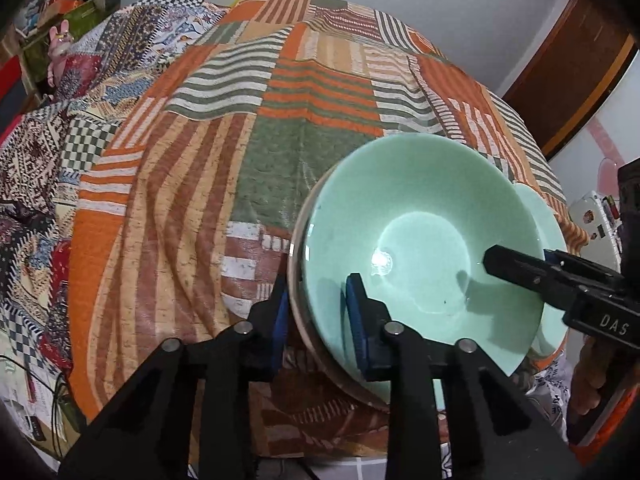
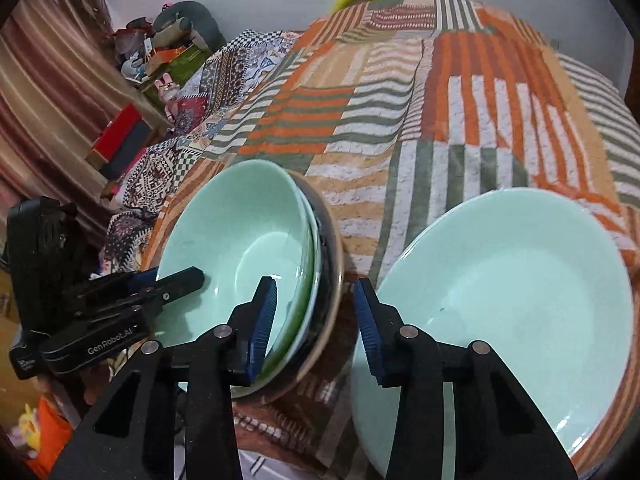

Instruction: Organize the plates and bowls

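A stack of bowls [image 1: 420,208] sits near the front edge of a bed's patchwork cover [image 1: 280,120]. It has a pale green bowl [image 2: 240,232] on top, a second green rim under it and a dark bowl [image 2: 332,248] with a tan rim at the bottom. My left gripper [image 1: 318,316] straddles the stack's near-left rim, one blue pad outside on the dark wall and one inside the green bowl, pressing on it. My right gripper [image 2: 314,320] straddles the opposite rim; a strip of cloth shows between its outer pad and the dark rim. A wide green plate [image 2: 520,280] lies just right of the stack.
The striped cover [image 2: 440,120] stretches far behind the dishes. Boxes and toys [image 2: 160,56] are piled by a striped curtain [image 2: 48,100] at the far left. A wooden door frame [image 1: 580,80] and a white device [image 1: 592,220] are on the right.
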Available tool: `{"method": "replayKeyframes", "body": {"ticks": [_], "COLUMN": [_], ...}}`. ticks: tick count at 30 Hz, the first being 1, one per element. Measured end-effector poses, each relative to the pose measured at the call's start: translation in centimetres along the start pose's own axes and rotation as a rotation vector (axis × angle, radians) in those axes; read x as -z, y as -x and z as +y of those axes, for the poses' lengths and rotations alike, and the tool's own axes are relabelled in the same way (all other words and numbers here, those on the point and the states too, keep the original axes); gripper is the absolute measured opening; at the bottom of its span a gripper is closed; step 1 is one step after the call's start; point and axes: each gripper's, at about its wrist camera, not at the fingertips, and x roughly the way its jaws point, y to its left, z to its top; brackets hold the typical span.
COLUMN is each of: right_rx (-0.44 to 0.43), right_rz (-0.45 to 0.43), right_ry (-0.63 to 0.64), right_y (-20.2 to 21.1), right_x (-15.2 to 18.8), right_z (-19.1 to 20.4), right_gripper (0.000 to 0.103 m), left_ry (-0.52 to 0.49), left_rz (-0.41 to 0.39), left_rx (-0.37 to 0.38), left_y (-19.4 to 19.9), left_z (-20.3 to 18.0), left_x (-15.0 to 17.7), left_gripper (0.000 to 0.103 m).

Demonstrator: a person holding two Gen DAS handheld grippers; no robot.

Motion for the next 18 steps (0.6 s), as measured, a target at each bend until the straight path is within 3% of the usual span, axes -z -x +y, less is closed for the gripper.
{"method": "replayKeyframes", "body": {"ticks": [18], "right_rx": [0.096], "right_rz": [0.007], "right_ry": [0.065], "right_y": [0.3], "right_x": [-0.1], "right_z": [1.4], "right_gripper": [0.031], "left_ry": [-0.009], "left_rz": [0.008], "left_rx": [-0.039], "left_y": [1.3], "left_z": [-0.8], "left_x": [0.2], "left_gripper": [0.027]}}
